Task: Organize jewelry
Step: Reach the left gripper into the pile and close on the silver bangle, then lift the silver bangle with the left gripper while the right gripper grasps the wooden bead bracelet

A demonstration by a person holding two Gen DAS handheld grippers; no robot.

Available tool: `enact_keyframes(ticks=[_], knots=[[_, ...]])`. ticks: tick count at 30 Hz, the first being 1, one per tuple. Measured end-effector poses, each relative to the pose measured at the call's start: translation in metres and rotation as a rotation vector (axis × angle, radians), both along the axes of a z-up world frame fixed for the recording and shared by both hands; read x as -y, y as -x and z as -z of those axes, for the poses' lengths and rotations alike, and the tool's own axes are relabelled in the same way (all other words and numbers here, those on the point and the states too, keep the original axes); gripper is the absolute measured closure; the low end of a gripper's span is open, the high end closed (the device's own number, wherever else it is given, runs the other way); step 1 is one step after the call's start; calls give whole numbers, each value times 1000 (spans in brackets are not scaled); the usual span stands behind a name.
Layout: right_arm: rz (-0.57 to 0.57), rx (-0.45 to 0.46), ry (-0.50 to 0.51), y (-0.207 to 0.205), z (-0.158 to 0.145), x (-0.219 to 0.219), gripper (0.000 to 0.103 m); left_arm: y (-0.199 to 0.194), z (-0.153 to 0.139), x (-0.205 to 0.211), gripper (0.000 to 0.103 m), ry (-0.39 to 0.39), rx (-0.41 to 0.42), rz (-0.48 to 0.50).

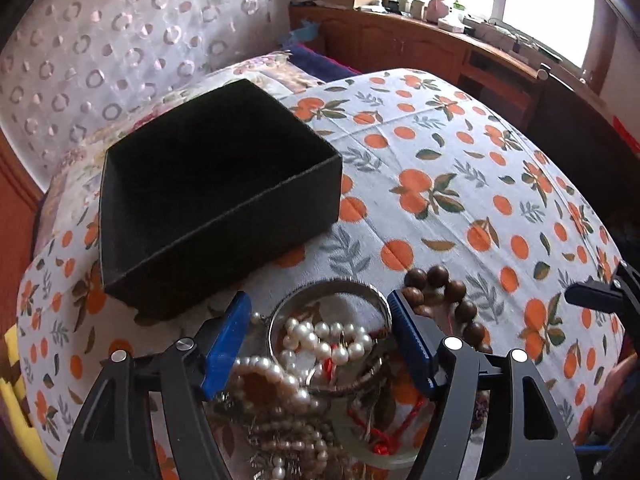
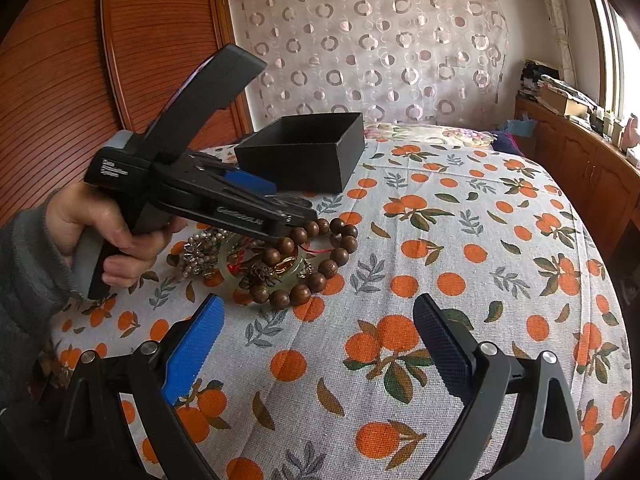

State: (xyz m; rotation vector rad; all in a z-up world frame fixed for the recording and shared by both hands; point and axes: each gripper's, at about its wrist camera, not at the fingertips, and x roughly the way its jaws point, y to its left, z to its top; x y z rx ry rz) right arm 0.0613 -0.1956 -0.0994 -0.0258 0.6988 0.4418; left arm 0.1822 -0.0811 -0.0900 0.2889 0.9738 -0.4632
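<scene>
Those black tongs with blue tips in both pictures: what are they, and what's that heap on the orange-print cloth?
They are hand-held grippers, one in each of a person's hands, each carrying a camera looking along its fingers. One picture looks from the left gripper, open above a jewelry pile: pearl strands, a silver bangle, a wooden bead bracelet. The other looks from the right gripper, open and holding nothing, and shows the hand holding the left one. An empty black box sits behind the pile on the tablecloth.
</scene>
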Motion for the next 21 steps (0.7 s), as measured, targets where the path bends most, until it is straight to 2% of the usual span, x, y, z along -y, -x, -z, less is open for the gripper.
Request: enact_keyframes(ticks=[3, 5, 8, 15, 16, 21], knots=[[0, 1, 0, 1, 0, 1, 7, 4, 0, -4, 36, 5, -5, 13], [0, 0, 0, 1, 0, 0, 7, 5, 0, -6, 40, 12, -4, 24], [-1, -1, -1, 1, 1, 0, 7, 5, 0, -1, 44, 0, 5, 35], [-2, -1, -6, 1, 0, 1, 7, -2, 2, 12, 46, -39, 18, 43], [-2, -1, -6, 1, 0, 0, 7, -2, 2, 11, 49, -34, 14, 46], [-2, -2, -3, 1, -1, 2, 7, 3, 1, 6, 49, -28, 34, 19]])
